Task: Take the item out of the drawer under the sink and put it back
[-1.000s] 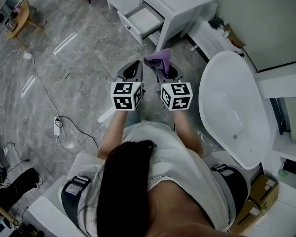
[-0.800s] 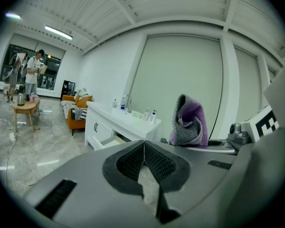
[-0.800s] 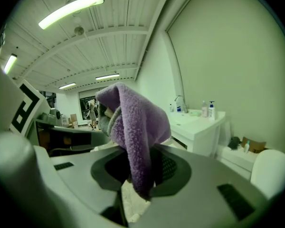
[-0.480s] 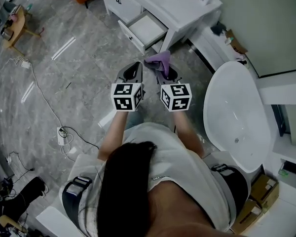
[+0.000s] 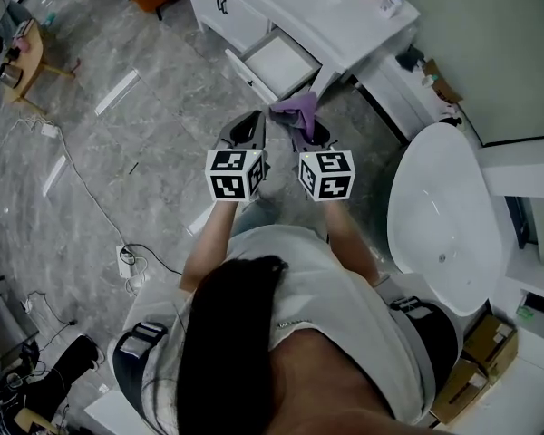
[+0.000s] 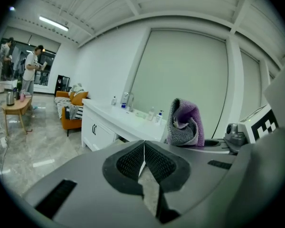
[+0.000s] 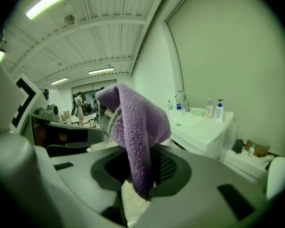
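Far ahead waits the open drawer. The right gripper pinches the purple cloth; the left gripper is closed, empty. Next, probably, lay it inside.

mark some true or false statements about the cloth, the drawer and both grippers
1. The right gripper has its jaws closed on a purple cloth. True.
2. The left gripper has its jaws wide apart. False: they are together, with nothing between them.
3. The drawer of the sink cabinet is shut. False: it stands pulled open.
4. A white bathtub lies on the person's right side. True.
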A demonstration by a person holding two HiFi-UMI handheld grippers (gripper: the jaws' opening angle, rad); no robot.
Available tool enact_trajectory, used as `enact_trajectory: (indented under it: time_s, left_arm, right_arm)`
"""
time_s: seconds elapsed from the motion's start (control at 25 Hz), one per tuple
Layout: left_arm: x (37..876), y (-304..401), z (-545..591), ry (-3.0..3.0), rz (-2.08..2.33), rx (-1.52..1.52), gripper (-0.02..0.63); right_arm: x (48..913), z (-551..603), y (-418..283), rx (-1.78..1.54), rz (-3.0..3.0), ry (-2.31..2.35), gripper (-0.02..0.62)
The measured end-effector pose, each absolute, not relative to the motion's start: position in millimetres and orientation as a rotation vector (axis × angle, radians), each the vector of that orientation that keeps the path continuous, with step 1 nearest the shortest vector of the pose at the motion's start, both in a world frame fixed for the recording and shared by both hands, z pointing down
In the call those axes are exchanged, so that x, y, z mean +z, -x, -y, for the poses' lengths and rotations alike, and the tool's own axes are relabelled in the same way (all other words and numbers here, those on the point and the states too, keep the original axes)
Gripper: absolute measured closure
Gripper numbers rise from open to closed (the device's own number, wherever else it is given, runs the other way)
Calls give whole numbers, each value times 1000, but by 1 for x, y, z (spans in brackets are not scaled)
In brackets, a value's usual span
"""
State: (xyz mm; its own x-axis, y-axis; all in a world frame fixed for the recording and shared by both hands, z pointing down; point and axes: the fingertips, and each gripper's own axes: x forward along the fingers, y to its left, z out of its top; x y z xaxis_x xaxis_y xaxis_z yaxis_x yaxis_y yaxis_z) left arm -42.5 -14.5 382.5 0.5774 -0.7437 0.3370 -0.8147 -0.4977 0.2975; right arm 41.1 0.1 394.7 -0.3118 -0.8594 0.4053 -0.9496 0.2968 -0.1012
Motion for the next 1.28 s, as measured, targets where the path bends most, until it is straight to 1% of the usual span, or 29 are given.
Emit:
enact_trajectory:
  time_s: [0.48, 0.68, 1.28]
  left_arm:
    - [390, 54, 75, -2412, 1181, 278, 601]
    - [393, 46, 84, -2433, 1152, 298, 601]
    - [409, 42, 112, -2420, 1168, 329, 601]
  right_arm:
    - [397, 48, -28, 509, 2231, -1732, 494]
    - [401, 53, -41, 522, 2183, -1785, 494]
    - [415, 86, -50, 558, 2189, -1785, 492]
